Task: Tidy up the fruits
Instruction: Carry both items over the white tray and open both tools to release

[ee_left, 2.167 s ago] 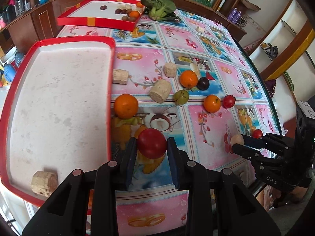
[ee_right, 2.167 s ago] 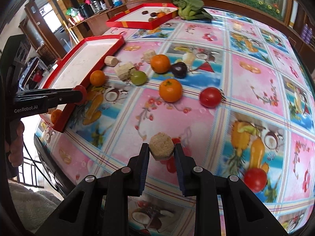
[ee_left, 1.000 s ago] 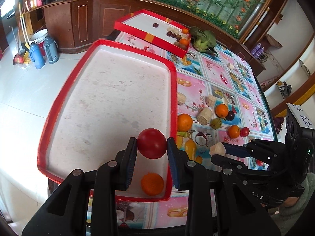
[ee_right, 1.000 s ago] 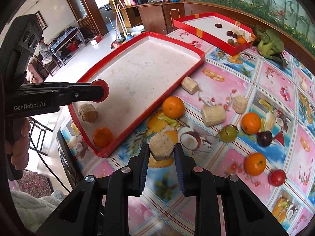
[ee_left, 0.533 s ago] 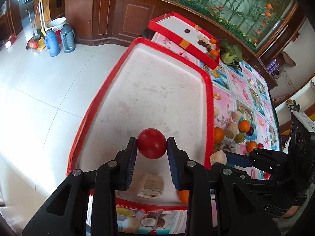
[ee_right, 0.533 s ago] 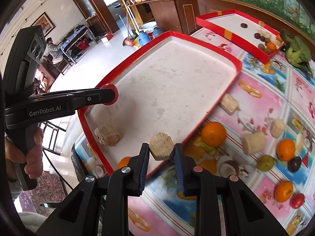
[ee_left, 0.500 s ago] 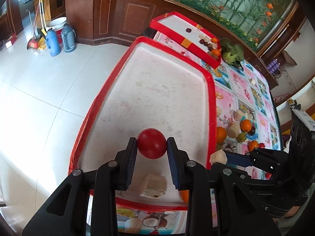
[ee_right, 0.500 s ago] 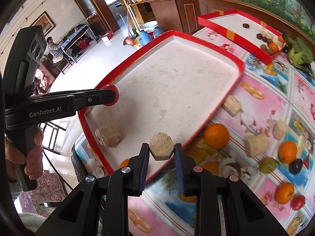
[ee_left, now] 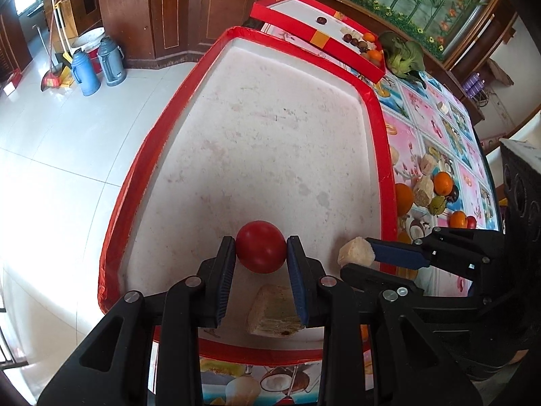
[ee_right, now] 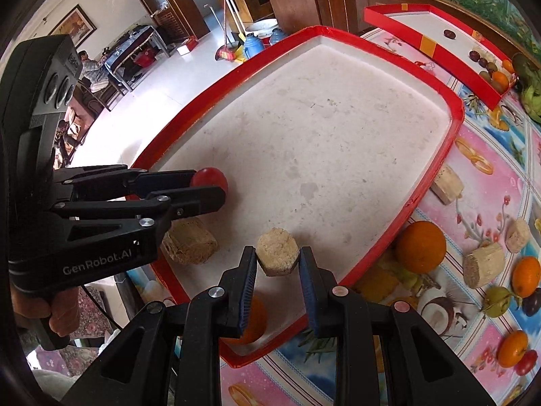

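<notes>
While our left hand-held gripper pinches a red tomato between its blue pads over the near end of the big red tray, our right hand-held gripper pinches a pale cut chunk over the same tray, just beside the left one. Another chunk lies on the tray's white floor under the left hand-held gripper, and an orange sits in the tray's near corner, partly hidden behind our right fingers. On the flowered worktop beside the tray we see a large orange close to the rim, more chunks, smaller oranges and a green fruit. A second red tray farther off holds small fruits
</notes>
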